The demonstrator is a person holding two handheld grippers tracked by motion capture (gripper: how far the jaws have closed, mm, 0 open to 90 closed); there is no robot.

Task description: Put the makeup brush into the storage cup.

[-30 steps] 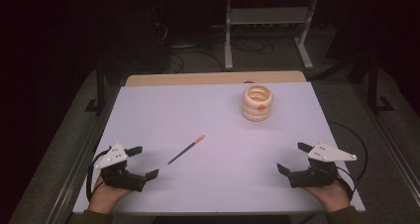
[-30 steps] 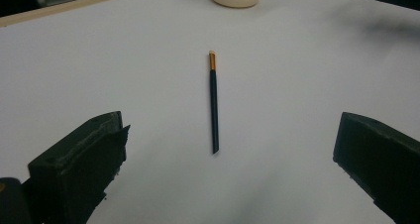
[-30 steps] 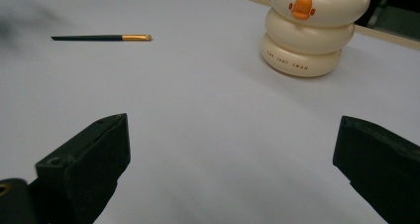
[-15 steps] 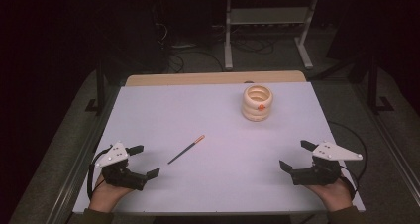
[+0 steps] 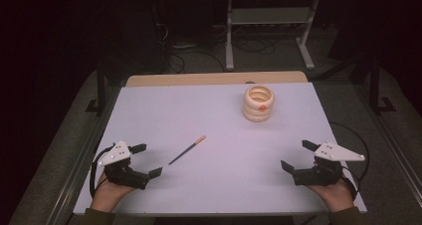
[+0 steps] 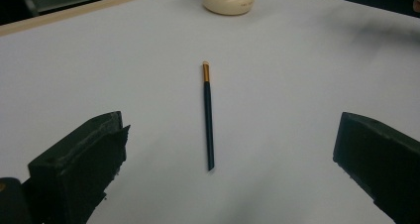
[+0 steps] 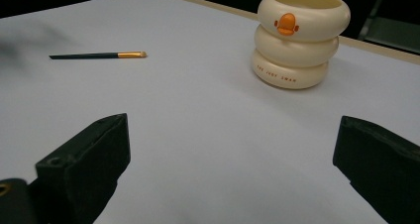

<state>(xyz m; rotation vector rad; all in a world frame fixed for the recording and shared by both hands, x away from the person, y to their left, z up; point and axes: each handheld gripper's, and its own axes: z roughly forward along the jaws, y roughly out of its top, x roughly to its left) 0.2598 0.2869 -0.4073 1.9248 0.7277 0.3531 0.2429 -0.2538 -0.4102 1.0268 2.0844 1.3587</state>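
L gripper (image 5: pixel 146 160) lower left of high view, jaws spread wide, empty, aimed at brush (image 5: pixel 187 150) lying just beyond near frame center, prob lined up for pickup. R gripper (image 5: pixel 297 155) lower right, also released. Cream holder (image 5: pixel 259 103) upper right, likely the destination.

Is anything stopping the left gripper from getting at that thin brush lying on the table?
Probably not. The left gripper sits open, and the brush lies straight ahead between its jaws on bare table. The cream holder stands well beyond it.
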